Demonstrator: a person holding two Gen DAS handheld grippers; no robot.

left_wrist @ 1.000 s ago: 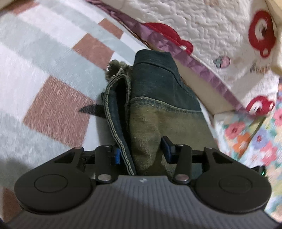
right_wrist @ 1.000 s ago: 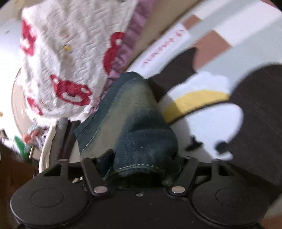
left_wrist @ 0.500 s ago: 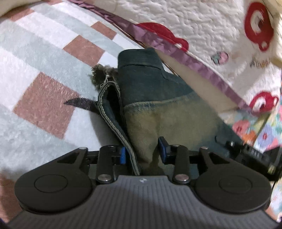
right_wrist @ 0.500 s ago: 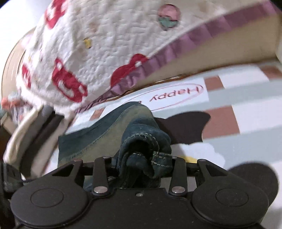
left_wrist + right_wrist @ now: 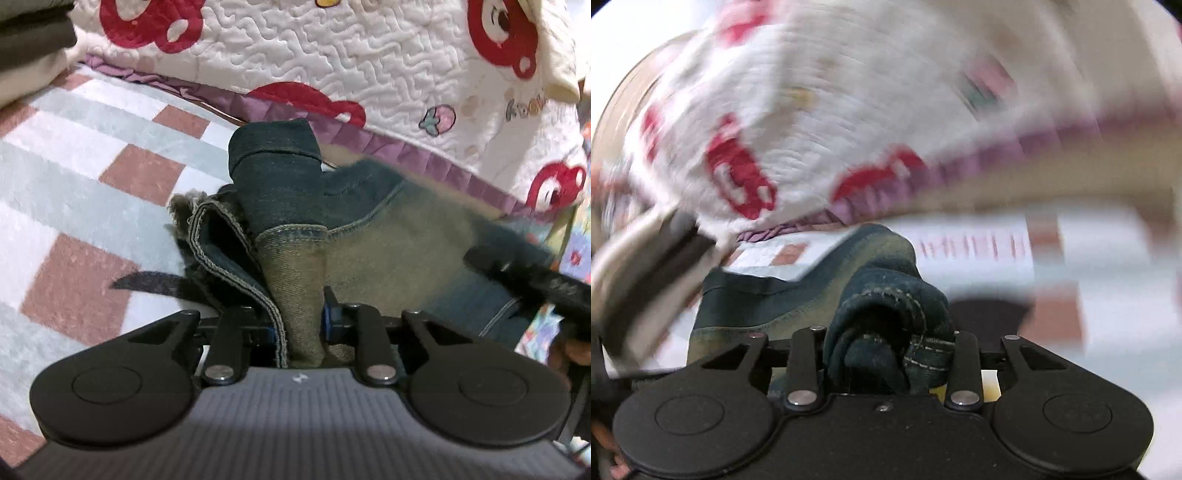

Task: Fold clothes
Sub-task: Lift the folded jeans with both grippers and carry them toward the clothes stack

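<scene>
Left wrist view: both hand-held grippers clench bunched, stitched denim jeans over checked fleece.

Passage ahead is blocked by the quilted blanket; open room is left over the checkered mat.
</scene>
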